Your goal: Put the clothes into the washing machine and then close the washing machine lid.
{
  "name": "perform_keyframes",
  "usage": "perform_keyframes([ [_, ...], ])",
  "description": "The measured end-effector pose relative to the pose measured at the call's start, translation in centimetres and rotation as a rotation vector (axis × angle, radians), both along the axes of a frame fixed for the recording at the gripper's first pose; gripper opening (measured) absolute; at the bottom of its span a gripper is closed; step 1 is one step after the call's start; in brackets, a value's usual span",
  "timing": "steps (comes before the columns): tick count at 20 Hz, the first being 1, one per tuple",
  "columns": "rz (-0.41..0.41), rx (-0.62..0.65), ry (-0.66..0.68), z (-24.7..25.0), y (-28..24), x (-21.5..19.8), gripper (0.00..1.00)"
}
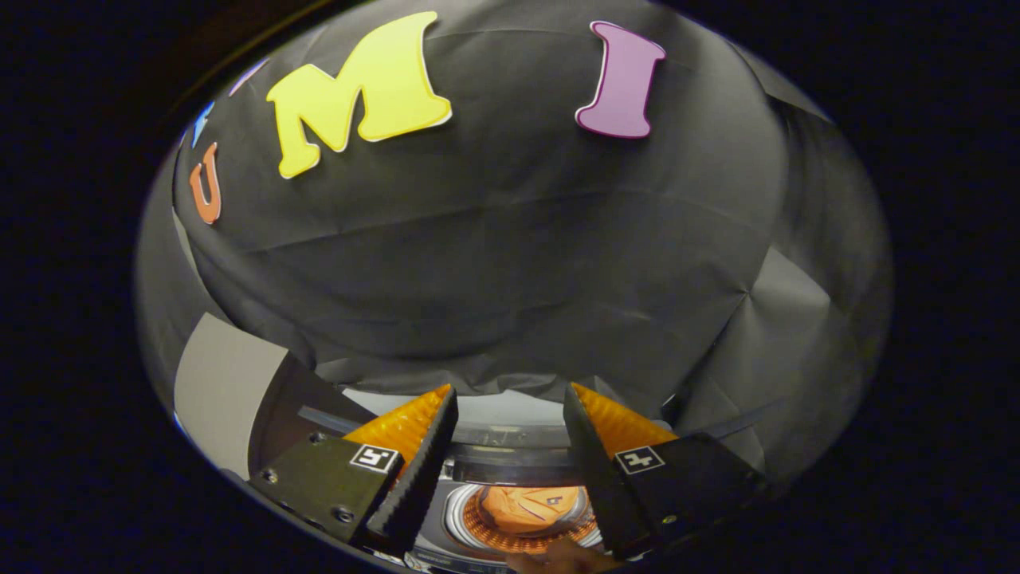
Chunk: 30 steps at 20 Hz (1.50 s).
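Evidently the orange crumpled garment already lay inside the grey washing machine's round metal-rimmed drum opening, below the hand-held gripper, whose fingers stood apart and empty, leaving the lid judged not yet closed.

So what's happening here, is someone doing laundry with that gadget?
Yes. A person holds a two-finger tool above a washing machine. Its fingers are spread apart and grip nothing. Between them, lower down, you look into the open drum, where an orange garment already lies. A hand shows at the drum's near edge. Whether the lid is shut yet cannot be told for sure; the drum looks uncovered.
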<state>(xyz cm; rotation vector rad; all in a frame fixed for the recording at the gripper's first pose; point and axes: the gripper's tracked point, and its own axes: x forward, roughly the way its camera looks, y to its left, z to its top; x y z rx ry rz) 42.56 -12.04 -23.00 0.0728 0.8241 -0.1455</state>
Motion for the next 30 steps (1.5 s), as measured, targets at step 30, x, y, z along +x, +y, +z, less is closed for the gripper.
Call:
perform_keyframes([
  [30,-0.083,-0.055,-0.028,-1.0,1.7,-10.1,0.87],
])
